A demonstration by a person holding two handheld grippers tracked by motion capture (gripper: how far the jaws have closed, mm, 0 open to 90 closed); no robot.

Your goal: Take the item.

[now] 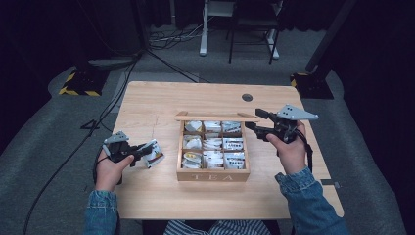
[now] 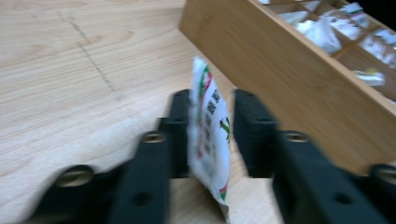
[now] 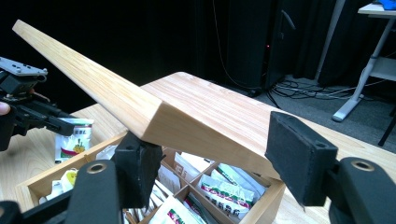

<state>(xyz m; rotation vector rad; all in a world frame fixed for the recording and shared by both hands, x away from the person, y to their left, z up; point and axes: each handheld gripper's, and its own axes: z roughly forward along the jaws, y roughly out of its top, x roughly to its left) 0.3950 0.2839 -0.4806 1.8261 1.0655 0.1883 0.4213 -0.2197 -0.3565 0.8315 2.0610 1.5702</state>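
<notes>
Tea box (image 1: 213,172), nine compartments holding sachets, is sitting mid-table (image 1: 147,98). Left gripper (image 1: 145,150) is loosely bracketing one sachet (image 1: 154,153) left of it; right gripper (image 1: 254,121), spread wide, is straddling the raised lid (image 1: 217,117).

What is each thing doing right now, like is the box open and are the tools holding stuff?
Tea box: open, compartments filled with tea bags.
Lid: raised, tilted over the box.
Left tool: jaws either side of a tea bag, gap on one side; grip unclear.
Tea bag: upright between those jaws, outside the box.
Right tool: open, jaws around the lid's edge.
</notes>
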